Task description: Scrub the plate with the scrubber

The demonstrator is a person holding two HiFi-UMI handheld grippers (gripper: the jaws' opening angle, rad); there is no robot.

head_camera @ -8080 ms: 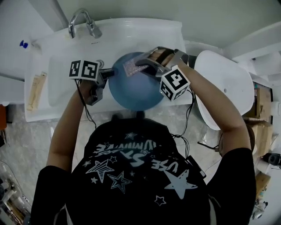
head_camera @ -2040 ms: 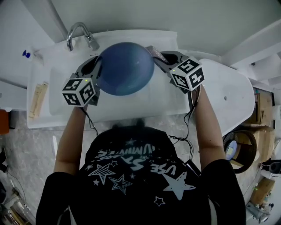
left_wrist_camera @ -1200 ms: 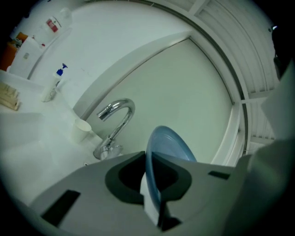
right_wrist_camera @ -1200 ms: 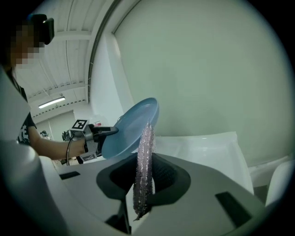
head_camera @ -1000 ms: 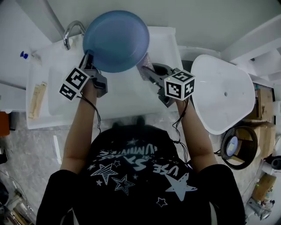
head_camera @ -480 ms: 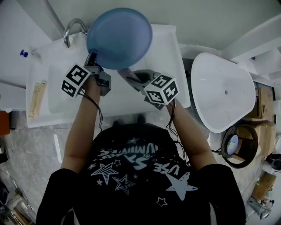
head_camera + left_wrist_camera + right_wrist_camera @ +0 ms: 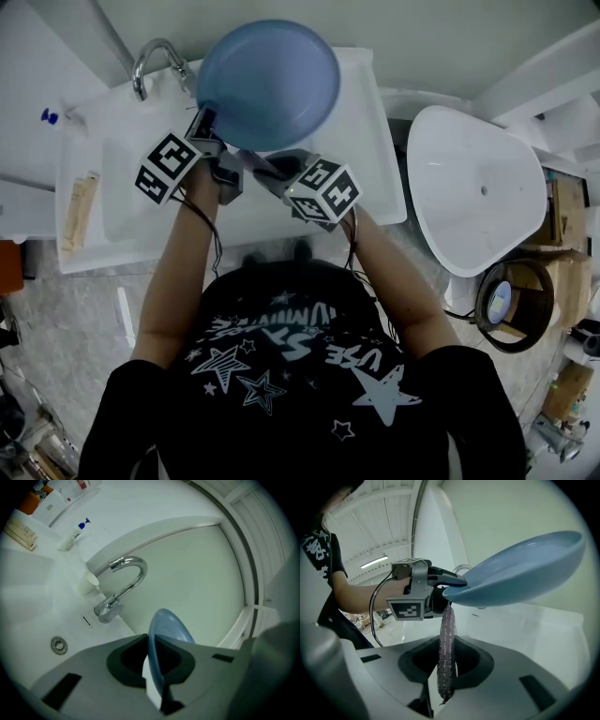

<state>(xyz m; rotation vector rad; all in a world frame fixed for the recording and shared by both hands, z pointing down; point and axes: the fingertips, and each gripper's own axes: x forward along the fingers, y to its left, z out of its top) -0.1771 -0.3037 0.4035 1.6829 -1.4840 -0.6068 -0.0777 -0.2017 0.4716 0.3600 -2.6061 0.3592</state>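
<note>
The blue plate is held up over the white sink, its hollow side facing up. My left gripper is shut on the plate's left rim; in the left gripper view the plate stands edge-on between the jaws of that gripper. My right gripper is shut on a sparkly purple scrubber. The scrubber's upper end reaches the underside of the plate close to the left gripper. In the head view the right gripper sits under the plate's near edge, the scrubber mostly hidden.
A chrome faucet stands at the sink's back left, also seen from the left gripper with a round overflow fitting. A white oval lid lies to the right. A wooden brush and a blue-capped bottle sit at the left.
The right gripper with the scrubber has swung left and lower, in under the plate's near edge beside the left gripper. The plate has shifted a little to the right.
</note>
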